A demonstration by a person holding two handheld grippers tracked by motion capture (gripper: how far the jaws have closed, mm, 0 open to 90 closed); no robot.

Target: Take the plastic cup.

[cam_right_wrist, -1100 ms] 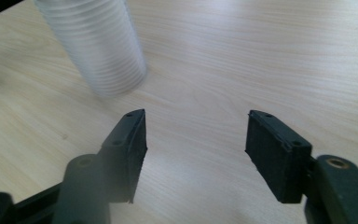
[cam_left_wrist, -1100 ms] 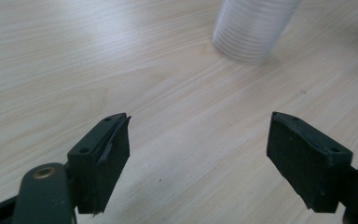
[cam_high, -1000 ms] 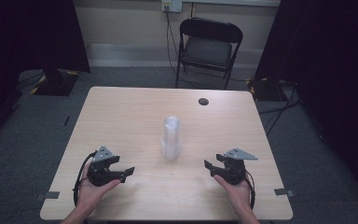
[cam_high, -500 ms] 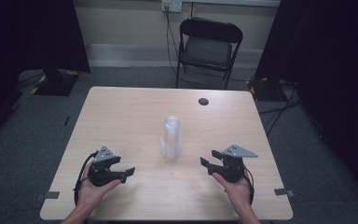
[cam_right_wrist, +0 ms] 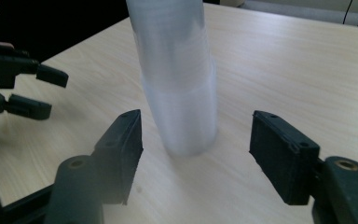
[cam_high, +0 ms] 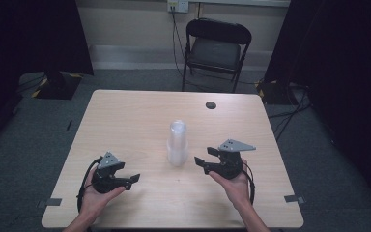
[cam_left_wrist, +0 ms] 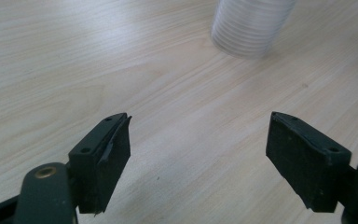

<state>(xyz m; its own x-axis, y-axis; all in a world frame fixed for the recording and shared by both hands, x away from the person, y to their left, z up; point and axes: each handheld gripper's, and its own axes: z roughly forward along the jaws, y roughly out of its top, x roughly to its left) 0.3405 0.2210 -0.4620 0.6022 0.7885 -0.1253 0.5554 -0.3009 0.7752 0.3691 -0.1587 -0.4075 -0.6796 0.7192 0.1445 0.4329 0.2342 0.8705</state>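
Item: stack of clear cups [cam_high: 177, 143], upright at table [cam_high: 125, 116] centre, untouched. Right gripper [cam_high: 199, 163], at the stack's 4 o'clock, jaws just opened, nothing held, aimed at the stack. Left gripper [cam_high: 134, 180], at 8 o'clock, spread wide, empty. Grasp judged not yet made.

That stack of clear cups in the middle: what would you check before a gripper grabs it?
1. Stack of cups standing upright: ok.
2. Right gripper lined up with the stack: ok.
3. Its jaws, which have just been opening, stand apart: ok; wide enough for the stack: cannot tell.
4. Pads not yet touching the cups: ok.
5. Left gripper open, apart from the stack: ok.
6. Table around the stack unobstructed: ok.
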